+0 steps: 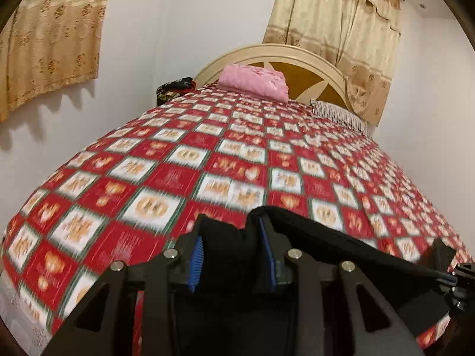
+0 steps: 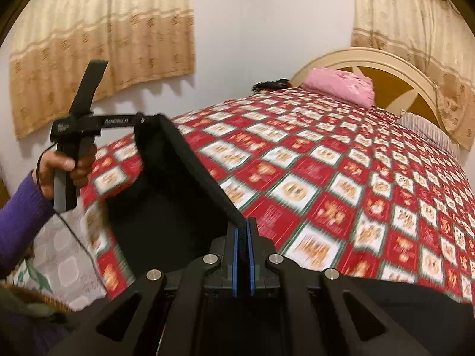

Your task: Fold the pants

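Observation:
The black pants (image 2: 166, 195) hang lifted above the bed, stretched between both grippers. In the left wrist view my left gripper (image 1: 231, 231) is shut on a thick bunch of the black cloth between its blue pads (image 1: 196, 262). From there the waistband (image 1: 341, 246) runs right to my right gripper (image 1: 449, 280) at the frame edge. In the right wrist view my right gripper (image 2: 244, 231) is shut tight on a thin edge of the pants. Up to the left, the left gripper (image 2: 142, 121) pinches the other corner, held by a hand (image 2: 56, 169) in a purple sleeve.
The bed carries a red and white checked cover (image 1: 207, 160). A pink folded cloth (image 1: 255, 81) and a striped pillow (image 1: 341, 112) lie by the cream headboard (image 1: 297, 52). Beige curtains (image 1: 335, 20) hang on the white wall. A grey patterned sheet (image 2: 59, 252) shows at the bedside.

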Motion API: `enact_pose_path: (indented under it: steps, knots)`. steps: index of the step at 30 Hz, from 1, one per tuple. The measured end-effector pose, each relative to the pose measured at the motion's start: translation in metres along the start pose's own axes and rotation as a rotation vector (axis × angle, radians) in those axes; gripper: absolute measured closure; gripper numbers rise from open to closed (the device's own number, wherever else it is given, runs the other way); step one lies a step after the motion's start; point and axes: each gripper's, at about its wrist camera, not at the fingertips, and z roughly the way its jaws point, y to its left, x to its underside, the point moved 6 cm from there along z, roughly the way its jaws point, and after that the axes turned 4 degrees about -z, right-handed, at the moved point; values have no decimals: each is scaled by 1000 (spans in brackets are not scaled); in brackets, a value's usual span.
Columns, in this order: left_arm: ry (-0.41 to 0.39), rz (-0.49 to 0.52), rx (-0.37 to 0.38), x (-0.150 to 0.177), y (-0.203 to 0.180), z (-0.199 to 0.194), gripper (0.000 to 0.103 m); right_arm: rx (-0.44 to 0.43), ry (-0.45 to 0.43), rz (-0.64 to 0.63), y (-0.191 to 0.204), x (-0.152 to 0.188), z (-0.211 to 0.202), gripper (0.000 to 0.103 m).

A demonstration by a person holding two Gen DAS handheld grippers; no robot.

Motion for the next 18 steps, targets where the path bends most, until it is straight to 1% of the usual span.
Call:
enact_pose_path:
  steps: [1,2,3,4,5,6,7,8,9,10,12,14,15,16,18]
  knots:
    - [6,5,-17,12,5,-3,62,-7,19,-4,9,12,3,98]
    - [10,10,-36,22,8,-5,57,-15,37,-5,16,22,7,98]
    - [15,17,-56,33,12,-6,55,-22,62,-7,24,35,13,98]
    - [21,28,-78,44,16,-7,48,-24,82,-9,29,45,17,98]
    - [35,52,-124,57,22,-5,43,-29,103,-12,35,56,22,98]
    - [44,67,-154,65,25,-5,40,-35,123,-10,41,67,27,98]
    - [58,91,-192,74,30,-3,33,-41,139,-6,46,75,30,98]
    - [68,110,-229,82,36,-3,29,-50,155,4,50,84,34,98]
    - [72,116,-246,86,40,-4,27,-53,163,9,51,89,37,98]
    - [86,120,-256,91,45,-4,23,-53,172,14,52,94,41,98]
    - [102,113,-257,101,52,-13,16,-54,184,29,56,103,43,98]
    - [116,103,-262,106,61,-21,7,-51,160,43,56,106,41,96]
    - [120,104,-269,110,65,-26,6,-57,162,50,55,107,41,95]
    - [124,113,-301,110,71,-30,6,-69,162,59,55,107,41,91]
    - [130,125,-351,115,80,-36,6,-103,174,82,56,106,39,82]
